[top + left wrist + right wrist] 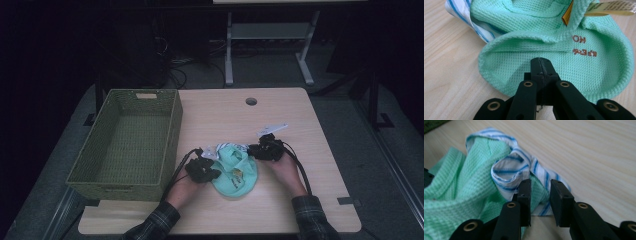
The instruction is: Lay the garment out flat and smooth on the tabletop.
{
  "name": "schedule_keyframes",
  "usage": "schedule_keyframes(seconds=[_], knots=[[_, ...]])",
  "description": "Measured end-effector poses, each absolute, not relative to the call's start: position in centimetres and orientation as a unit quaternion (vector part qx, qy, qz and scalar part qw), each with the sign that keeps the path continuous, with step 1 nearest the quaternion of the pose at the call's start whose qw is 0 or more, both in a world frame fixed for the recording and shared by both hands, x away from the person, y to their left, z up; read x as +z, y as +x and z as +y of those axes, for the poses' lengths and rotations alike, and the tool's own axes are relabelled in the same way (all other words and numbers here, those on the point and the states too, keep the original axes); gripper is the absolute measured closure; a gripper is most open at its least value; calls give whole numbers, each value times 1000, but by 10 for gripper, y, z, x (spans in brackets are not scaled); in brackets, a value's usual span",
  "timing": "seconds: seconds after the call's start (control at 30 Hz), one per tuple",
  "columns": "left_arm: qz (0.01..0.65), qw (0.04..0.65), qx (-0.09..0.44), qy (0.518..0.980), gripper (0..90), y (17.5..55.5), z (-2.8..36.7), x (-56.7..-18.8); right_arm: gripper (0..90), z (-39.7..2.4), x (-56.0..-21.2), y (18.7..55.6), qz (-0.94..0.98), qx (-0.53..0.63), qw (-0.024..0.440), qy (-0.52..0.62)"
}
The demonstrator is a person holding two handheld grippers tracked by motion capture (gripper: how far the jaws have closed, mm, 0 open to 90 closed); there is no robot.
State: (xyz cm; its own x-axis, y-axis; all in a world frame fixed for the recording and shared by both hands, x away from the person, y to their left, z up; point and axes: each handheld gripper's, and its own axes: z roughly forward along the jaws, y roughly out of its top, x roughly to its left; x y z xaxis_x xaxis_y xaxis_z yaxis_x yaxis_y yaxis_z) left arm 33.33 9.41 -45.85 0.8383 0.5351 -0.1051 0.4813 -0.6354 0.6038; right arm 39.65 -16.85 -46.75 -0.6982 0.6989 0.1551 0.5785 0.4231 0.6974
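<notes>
A mint-green waffle-knit garment [236, 175] with a blue-and-white striped collar [509, 171] lies crumpled on the wooden table [235, 117] near its front edge. A yellow tag [609, 7] hangs from it, and brown lettering is printed on the green cloth [564, 57]. My left gripper [540, 62] is shut, its tips lying against the green fabric at the garment's left side [212, 171]; no cloth shows between the jaws. My right gripper [540, 187] is at the garment's upper right [254, 150]. Its jaws stand a little apart, with the striped collar's edge just beyond the gap.
A green woven basket [170, 135], nothing in it, stands on the left part of the table, close to my left hand. A round cable hole [251, 101] sits near the table's far edge. Bare wood stretches behind and to the right of the garment.
</notes>
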Motion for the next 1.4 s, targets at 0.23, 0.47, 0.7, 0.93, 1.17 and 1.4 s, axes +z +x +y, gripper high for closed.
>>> schedule_keyframes(seconds=[0.23,0.47,0.7,0.93,1.17,1.4], knots=[[281,321,42,903,895,333,94,-458,854,-167,-470,395,847,369,88,372],[280,320,42,904,895,333,94,-458,896,-167,-467,393,851,367,94,364],[281,320,45,904,895,333,94,-458,898,-176,-459,392,838,382,108,375],[281,320,46,904,895,333,94,-458,899,-194,-454,392,830,377,126,392],[282,321,46,903,895,333,94,-459,899,-216,-453,390,820,369,138,415],[282,320,47,903,895,332,94,-459,899,-234,-453,389,813,361,146,434]])
